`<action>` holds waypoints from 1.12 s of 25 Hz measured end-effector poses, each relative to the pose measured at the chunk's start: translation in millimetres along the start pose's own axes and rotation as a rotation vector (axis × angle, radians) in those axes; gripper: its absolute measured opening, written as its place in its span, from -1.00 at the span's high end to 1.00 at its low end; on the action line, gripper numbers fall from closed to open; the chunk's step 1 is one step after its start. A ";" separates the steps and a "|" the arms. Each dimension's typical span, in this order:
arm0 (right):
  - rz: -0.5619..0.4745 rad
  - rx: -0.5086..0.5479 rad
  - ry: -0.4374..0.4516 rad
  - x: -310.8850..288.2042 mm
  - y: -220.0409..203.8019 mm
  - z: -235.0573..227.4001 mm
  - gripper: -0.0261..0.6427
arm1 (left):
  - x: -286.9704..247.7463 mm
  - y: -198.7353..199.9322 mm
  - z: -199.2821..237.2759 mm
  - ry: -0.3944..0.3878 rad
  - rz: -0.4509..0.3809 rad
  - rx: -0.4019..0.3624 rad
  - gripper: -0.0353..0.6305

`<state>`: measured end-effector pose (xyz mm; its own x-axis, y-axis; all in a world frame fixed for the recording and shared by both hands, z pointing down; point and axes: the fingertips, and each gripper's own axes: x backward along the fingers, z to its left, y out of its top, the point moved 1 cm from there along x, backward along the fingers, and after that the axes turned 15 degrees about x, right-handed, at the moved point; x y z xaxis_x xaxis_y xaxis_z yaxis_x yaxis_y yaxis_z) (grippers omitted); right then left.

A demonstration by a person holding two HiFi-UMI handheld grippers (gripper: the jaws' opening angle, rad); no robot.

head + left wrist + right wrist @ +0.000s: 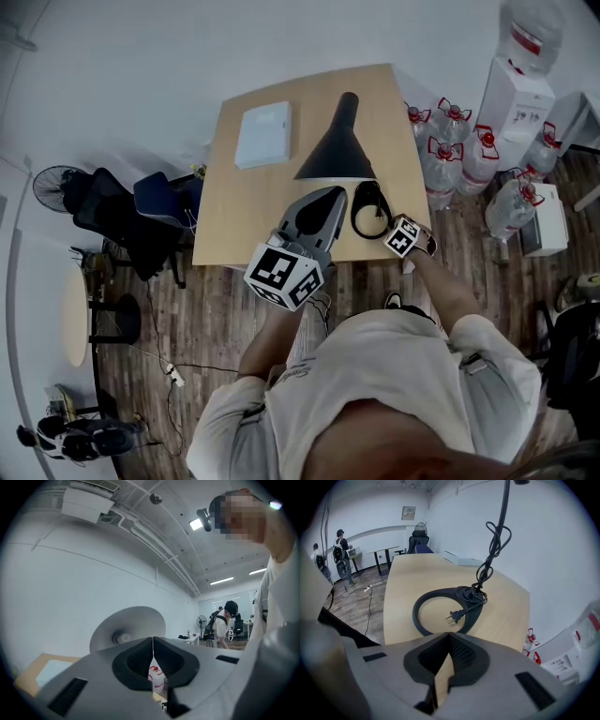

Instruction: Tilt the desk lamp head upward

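Left gripper [328, 199] is up high over the front edge of the desk [242, 220], nose pitched upward, jaws pressed together with nothing between them. Right gripper [401, 234] sits low by the front right corner, jaws together too, empty. Both forearms reach forward, right arm [448, 292] angled outward.

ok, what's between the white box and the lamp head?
Nothing. Only bare tabletop lies between the white box and the lamp head, as the head view shows.

Matt black lamp head [336, 155]; smooth, pale wood-look desk [234, 208].
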<state>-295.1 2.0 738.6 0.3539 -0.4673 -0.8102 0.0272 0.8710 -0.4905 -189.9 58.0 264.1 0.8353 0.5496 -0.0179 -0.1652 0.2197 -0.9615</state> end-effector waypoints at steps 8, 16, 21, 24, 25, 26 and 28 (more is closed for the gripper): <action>-0.123 -0.228 -0.086 63.6 16.9 22.0 0.94 | 54.4 -41.9 27.1 0.031 0.092 0.095 0.84; -0.372 -0.364 -0.205 167.9 76.1 67.1 0.94 | 113.4 -83.9 27.1 0.007 0.105 0.176 0.84; -0.499 -0.392 -0.274 236.9 103.1 100.7 0.94 | 132.2 -112.2 11.6 -0.026 0.125 0.181 0.84; -0.553 -0.363 -0.287 271.5 120.7 123.5 0.94 | 149.2 -121.8 5.8 -0.026 0.124 0.142 0.84; -0.567 -0.344 -0.295 282.3 126.2 127.8 0.94 | 152.7 -124.8 5.0 -0.024 0.126 0.127 0.84; -0.580 -0.327 -0.306 292.9 130.8 130.3 0.93 | 155.4 -127.5 4.1 -0.023 0.129 0.117 0.84; -0.605 -0.303 -0.336 313.3 136.7 132.4 0.94 | 159.9 -131.5 1.5 -0.021 0.129 0.116 0.84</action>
<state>-56.7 -5.3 460.3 0.6264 -0.7370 -0.2539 0.0663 0.3750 -0.9247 -35.5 118.2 388.1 0.7923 0.5955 -0.1325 -0.3311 0.2373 -0.9133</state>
